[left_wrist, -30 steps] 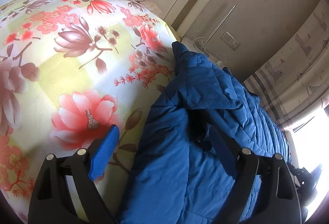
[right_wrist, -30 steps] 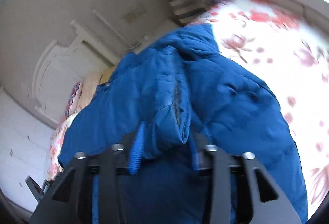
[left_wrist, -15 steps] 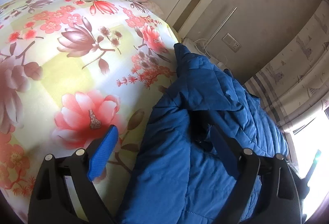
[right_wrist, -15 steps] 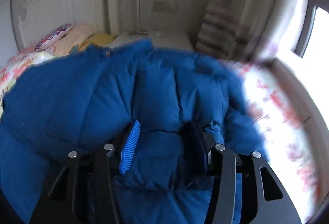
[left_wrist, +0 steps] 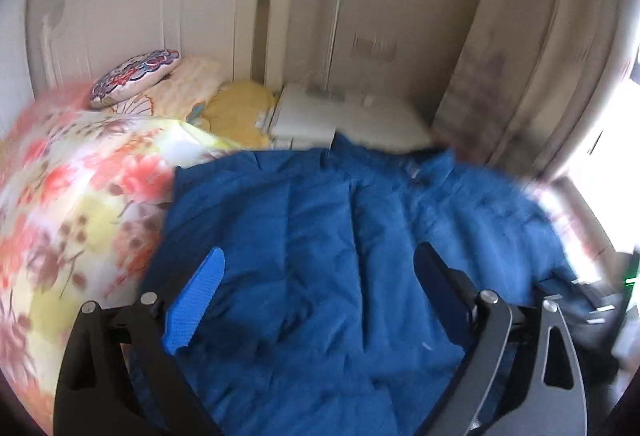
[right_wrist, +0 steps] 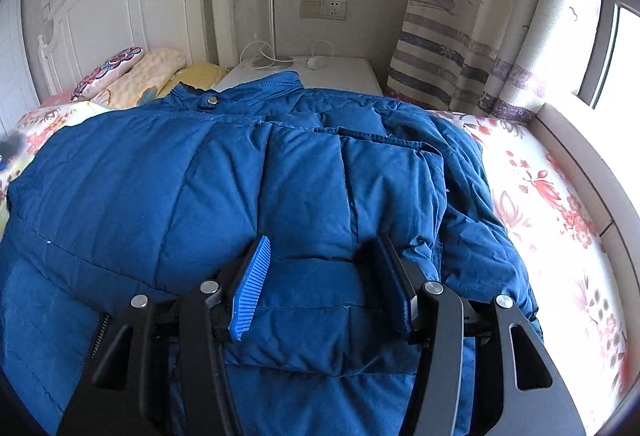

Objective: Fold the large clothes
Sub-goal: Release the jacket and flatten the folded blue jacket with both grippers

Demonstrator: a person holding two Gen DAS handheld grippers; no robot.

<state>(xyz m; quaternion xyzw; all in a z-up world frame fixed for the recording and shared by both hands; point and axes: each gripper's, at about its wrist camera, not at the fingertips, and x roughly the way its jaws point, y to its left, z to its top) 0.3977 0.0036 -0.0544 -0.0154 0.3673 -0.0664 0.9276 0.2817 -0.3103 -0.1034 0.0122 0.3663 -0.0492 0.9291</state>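
A: Jacket first: big quilted blue puffer jacket [right_wrist: 224, 172], spread across the bed with the floral yellow-and-pink cover [right_wrist: 552, 204], collar toward the white headboard [right_wrist: 120, 16], one side panel already turned in over the middle.

B: Grippers?

A: Right gripper [right_wrist: 320, 284] wide apart, straddling the turned-in panel, pads beside the fabric but pinching nothing. Left gripper [left_wrist: 320, 276] spread too, low over the jacket's body, nothing between the pads; view blurred, so exact contact hard to judge.

B: Step in hand, then?

A: Probably settling the fold and picking the next hold. Best done by pressing down flat along the fold line, pushing trapped air toward the hem. Thick filling likely to spring back, so worth a slow press.

B: And after?

A: Pinch deep at the hem, both layers together, level on both sides. Shallow bites liable to slip off slick shell fabric.
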